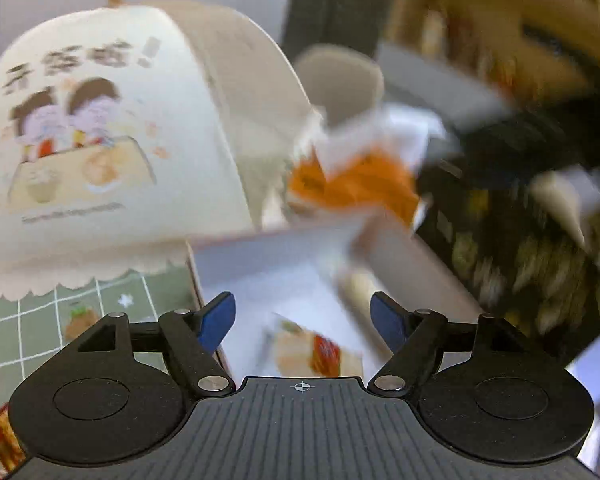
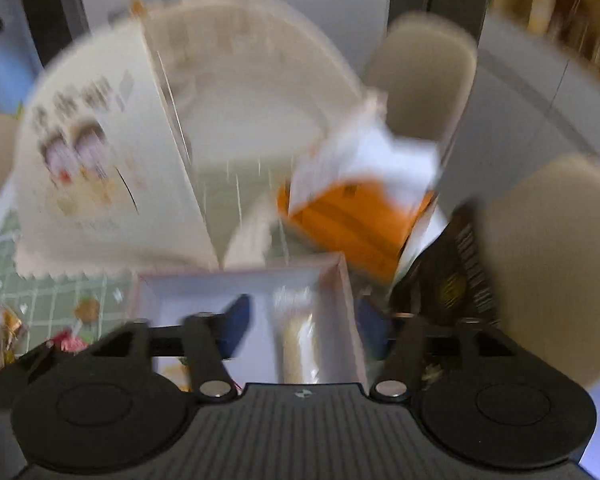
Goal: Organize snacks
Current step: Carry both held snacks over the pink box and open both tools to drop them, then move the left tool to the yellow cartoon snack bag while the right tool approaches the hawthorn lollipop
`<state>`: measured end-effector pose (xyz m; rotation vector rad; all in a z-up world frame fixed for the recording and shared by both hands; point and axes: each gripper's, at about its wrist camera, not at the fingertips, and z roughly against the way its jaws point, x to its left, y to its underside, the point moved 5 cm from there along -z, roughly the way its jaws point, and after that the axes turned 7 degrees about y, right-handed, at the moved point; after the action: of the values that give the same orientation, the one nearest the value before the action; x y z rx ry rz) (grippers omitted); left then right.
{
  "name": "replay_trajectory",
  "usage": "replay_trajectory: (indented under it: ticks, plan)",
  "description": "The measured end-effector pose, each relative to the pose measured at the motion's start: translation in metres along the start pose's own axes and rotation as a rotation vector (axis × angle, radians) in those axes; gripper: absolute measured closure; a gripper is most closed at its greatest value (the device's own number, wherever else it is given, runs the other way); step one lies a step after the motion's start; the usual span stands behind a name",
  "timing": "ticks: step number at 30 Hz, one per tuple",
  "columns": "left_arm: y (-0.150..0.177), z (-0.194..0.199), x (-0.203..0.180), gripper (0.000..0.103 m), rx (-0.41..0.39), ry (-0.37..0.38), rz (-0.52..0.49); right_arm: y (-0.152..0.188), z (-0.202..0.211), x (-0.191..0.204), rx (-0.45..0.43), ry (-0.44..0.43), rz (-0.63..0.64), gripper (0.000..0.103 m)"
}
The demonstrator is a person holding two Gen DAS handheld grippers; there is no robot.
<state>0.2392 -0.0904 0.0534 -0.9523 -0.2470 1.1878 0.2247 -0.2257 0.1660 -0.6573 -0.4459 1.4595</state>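
Observation:
Both views are motion-blurred. A shallow white box (image 1: 284, 252) (image 2: 342, 280) lies on the table in front of both grippers. In the left wrist view a red and yellow snack packet (image 1: 314, 350) lies inside it. In the right wrist view a pale long packet (image 2: 298, 336) lies inside it. My left gripper (image 1: 303, 318) is open and empty above the box. My right gripper (image 2: 304, 322) is open and empty over the box's right side.
A large cream bag with a cartoon print (image 1: 84, 140) (image 2: 100, 152) stands behind the box at left. An orange and white bag (image 1: 356, 176) (image 2: 360, 200) and a black bag (image 2: 456, 272) stand at right. Loose snacks (image 2: 4, 336) lie on the green checked cloth (image 1: 60, 312). Cream chairs (image 2: 420, 76) stand behind.

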Motion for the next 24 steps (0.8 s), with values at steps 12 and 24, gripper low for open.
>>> replay_trajectory:
  ticks: [12, 24]
  plan:
    - [0.027, -0.009, 0.103, 0.025, 0.291, -0.018, -0.076, 0.117, 0.064, 0.059, -0.005, -0.11, 0.125, 0.026]
    - [0.132, 0.099, 0.105, 0.074, 0.325, 0.076, -0.108, 0.185, 0.065, 0.141, 0.049, -0.241, 0.272, 0.026]
